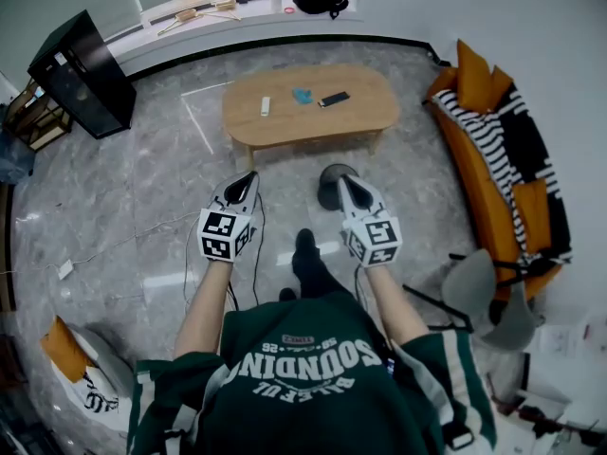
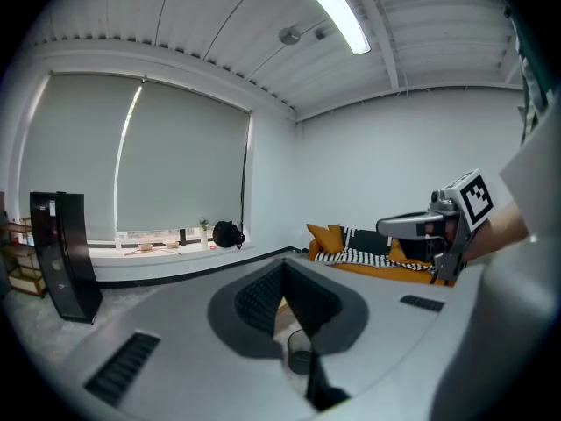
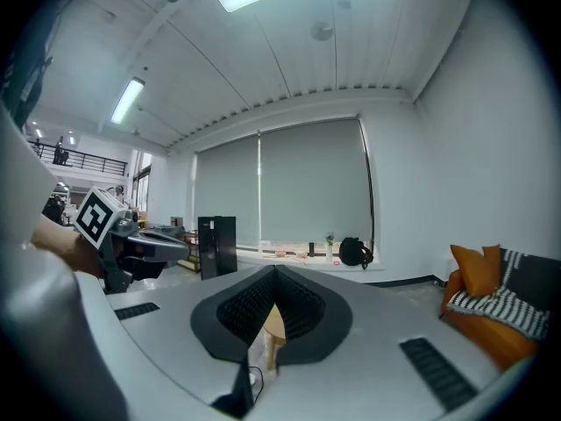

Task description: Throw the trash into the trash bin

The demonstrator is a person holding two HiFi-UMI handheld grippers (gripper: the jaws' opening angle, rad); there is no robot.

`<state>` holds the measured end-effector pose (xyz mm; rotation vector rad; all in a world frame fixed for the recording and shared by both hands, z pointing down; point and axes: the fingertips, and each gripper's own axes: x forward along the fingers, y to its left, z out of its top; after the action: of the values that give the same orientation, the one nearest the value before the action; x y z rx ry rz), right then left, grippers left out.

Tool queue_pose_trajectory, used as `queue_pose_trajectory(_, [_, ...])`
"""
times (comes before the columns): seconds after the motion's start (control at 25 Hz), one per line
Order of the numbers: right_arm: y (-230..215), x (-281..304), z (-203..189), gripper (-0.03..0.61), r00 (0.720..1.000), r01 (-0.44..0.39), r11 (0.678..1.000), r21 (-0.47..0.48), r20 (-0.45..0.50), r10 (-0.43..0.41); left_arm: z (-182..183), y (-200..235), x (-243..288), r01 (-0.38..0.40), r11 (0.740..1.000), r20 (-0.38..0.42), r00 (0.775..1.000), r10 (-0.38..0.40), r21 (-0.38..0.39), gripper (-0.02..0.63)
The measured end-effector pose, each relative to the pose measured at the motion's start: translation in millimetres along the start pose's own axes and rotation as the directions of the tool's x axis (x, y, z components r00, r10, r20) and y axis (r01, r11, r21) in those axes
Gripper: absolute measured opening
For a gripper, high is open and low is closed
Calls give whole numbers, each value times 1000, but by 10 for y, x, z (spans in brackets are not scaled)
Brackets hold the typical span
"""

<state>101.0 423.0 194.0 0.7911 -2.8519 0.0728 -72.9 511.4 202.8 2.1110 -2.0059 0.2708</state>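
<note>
**Left gripper and right gripper clenched and empty before the coffee table**

Head view, read from left to right. A tall black cabinet stands at the far left, against the wall. From it a broad stretch of grey floor runs open to the person, crossed only by a thin white cable.

The left gripper is held out over this floor. In its own view the jaws meet at the tips with nothing between them. A dark sock shows on the floor between the two grippers.

The coffee table lies ahead, its long near edge facing both grippers across a strip of bare floor. On its top lie a small white item, a crumpled blue scrap near the middle and a flat black item, all well back from the near edge.

The trash bin stands on the floor just in front of that edge, partly behind the right gripper. It also shows through the left gripper's jaws.

The right gripper's jaws likewise close at the tips, grasping nothing.

A lane of floor separates the table's rounded right end from the orange sofa. A grey chair stands near the person's right elbow.
</note>
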Motion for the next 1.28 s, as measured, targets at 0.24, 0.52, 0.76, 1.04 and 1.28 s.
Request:
queue_pose_trajectory(0.24, [-291,500,-160,2,999,26,999,38,-25,-25,6,340,476,2,1000,-20,1000,-2,3,-2])
queue_pose_trajectory(0.52, [-891,1447,-227,2,997,-5,999,44,-74,8,125,939,1381,-29,999,-51,998,28,-19,-2])
queue_pose_trajectory(0.76, [-1495,2537,-24,2,995,-29,999,42,-89,33,353,1536,2321,-49,998,-81,996,46,-35,-2])
queue_pose_trajectory(1.04, [-1993,3517,335,2,993,-72,997,41,-93,75,500,2063,3140,-74,996,-126,990,68,-44,-2])
queue_pose_trajectory(1.28, [-2073,3938,355,2,988,-107,992,66,-102,113,521,2336,3540,-77,996,-153,986,68,-54,-2])
